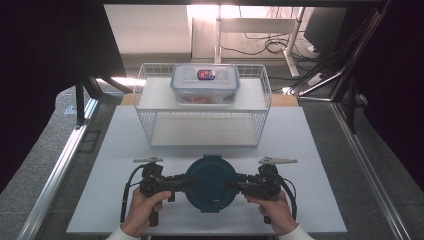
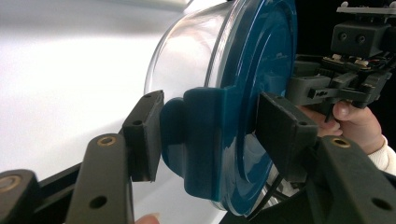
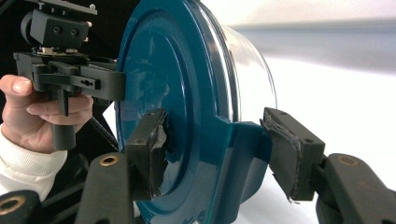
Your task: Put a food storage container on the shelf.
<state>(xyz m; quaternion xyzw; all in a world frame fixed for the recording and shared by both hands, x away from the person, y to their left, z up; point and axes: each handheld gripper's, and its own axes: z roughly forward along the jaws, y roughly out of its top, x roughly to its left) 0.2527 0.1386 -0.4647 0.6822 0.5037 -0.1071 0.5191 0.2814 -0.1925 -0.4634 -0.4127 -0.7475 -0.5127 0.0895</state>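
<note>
White laminate made up the worktop (image 1: 310, 150), and at its far edge stood a white wire shelf rack (image 1: 150, 95) carrying a clear rectangular plastic box with a clip lid (image 1: 205, 82) on its upper shelf. Near the front edge, at the middle, we held a round clear container with a dark teal lid (image 1: 210, 182) between our two tools. Our left gripper (image 2: 205, 128) had its jaws about half open, clamped on the lid's left latch tab; our right gripper (image 3: 212, 154) gripped the opposite tab the same way. We judged the step to be lifting the container off the worktop. The next move called for both hands to rise level together and carry it forward toward the rack's empty lower shelf.
</note>
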